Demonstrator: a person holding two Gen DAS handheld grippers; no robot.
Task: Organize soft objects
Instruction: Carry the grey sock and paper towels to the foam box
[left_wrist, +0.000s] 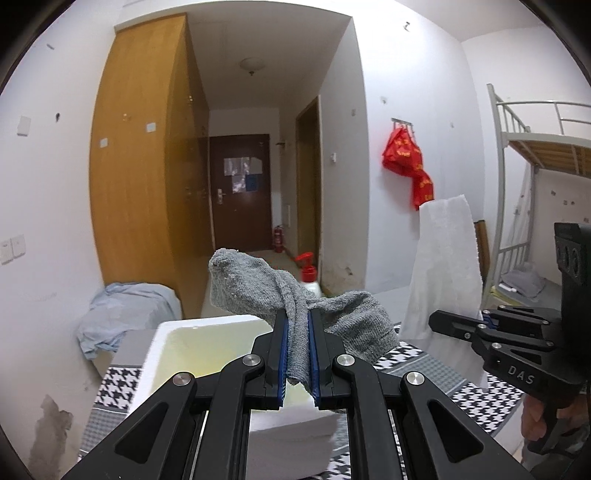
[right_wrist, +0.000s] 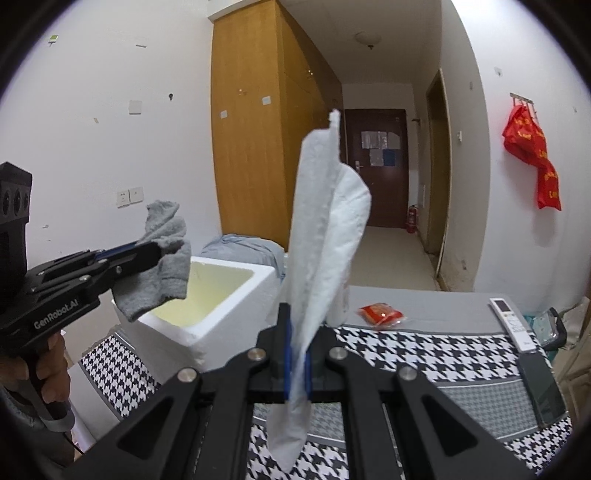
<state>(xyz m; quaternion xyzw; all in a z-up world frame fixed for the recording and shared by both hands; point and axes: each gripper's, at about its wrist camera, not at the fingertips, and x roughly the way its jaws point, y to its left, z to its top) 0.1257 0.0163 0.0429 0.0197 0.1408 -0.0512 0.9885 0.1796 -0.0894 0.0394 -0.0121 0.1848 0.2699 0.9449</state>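
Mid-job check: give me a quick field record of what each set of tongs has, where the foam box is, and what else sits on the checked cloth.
left tongs: shut on the grey sock, held in the air by the box
right tongs: shut on the white cloth, standing upright
foam box: white, open top, nothing visible inside
checked cloth: covers the surface
red packet: lies on the cloth
remote control: lies near the right edge

Left gripper (left_wrist: 297, 325) and right gripper (right_wrist: 297, 334) both clamped, side by side, tilted slightly downward
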